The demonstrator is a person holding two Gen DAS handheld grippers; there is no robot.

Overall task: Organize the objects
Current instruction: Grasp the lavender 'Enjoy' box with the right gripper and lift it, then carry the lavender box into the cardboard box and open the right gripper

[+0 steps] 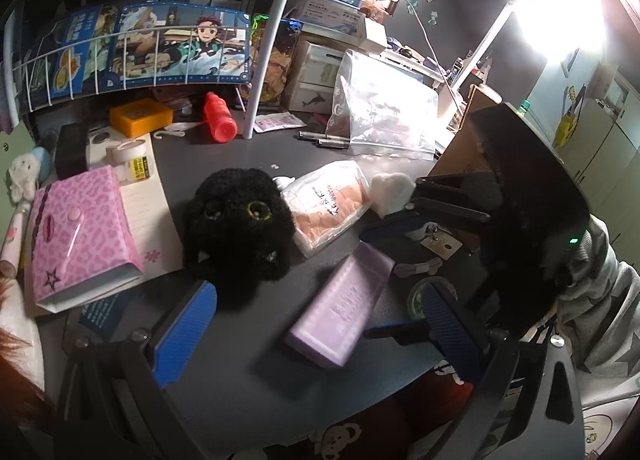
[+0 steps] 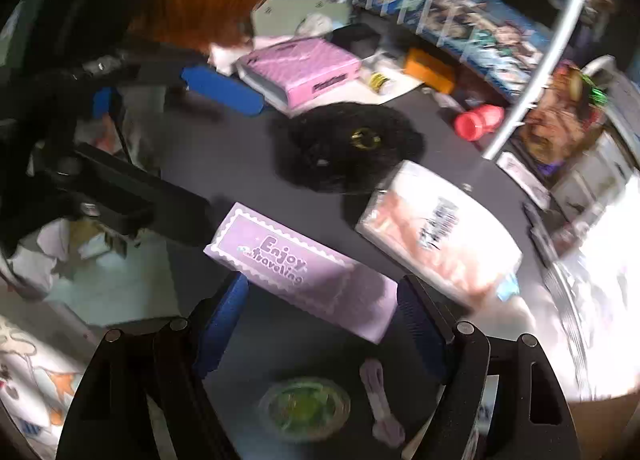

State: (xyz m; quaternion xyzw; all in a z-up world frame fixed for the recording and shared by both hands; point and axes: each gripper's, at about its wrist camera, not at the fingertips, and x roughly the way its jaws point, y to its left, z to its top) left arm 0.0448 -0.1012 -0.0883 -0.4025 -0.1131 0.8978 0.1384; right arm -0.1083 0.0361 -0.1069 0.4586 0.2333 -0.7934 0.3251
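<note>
Blue-padded right tool (image 2: 320,324) is standing released, straddling the near end of the flat lilac cardboard box (image 2: 304,272). That box is lying lengthwise away toward the fluffy black plush cat (image 2: 348,147), nearer the right tool than the released left tool (image 1: 316,336).

Black plush (image 1: 236,219); lilac box (image 1: 340,320); pink leopard-print pouch (image 1: 76,236).

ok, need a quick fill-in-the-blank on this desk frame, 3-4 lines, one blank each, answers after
1. The lilac box reads "Enjoy ____".
2. The plush between the pink pouch and the plastic bag is ____ in colour.
3. The bottle lying near the white pole is ____.
4. The right gripper stands ____, its blue pads either side of the lilac box's near end.

Answers: travelling; black; red; open
</note>
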